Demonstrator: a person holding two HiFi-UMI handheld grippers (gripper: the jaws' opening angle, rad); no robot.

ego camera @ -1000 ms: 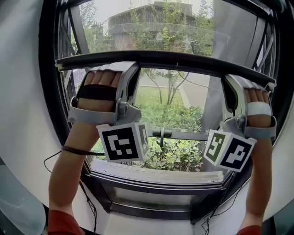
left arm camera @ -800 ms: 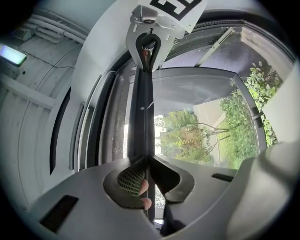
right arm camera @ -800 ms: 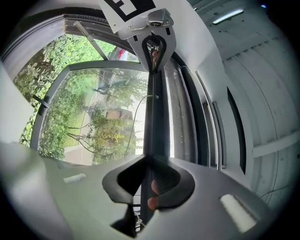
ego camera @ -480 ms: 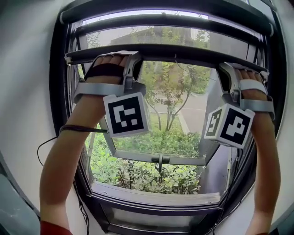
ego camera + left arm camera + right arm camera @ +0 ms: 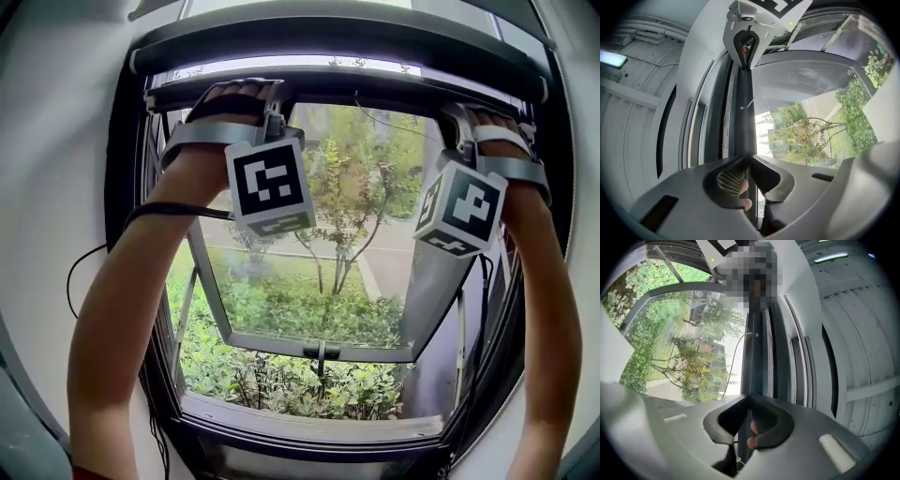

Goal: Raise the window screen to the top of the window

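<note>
Just under the top frame (image 5: 337, 42), the screen bar (image 5: 394, 97) is clamped in my L tongs (image 5: 749, 158); the R tongs (image 5: 749, 398) have just been closing tighter on it. Lift looks nearly done, I reckon. Next: short, even push up w/ both sides.

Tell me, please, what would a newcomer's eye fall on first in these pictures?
Two raised arms fill the head view, and the left gripper and the right gripper both clamp the dark screen bar near the top of the window. The right gripper's jaws have just been closing further on that bar. Behind it, green trees show outside.
</note>
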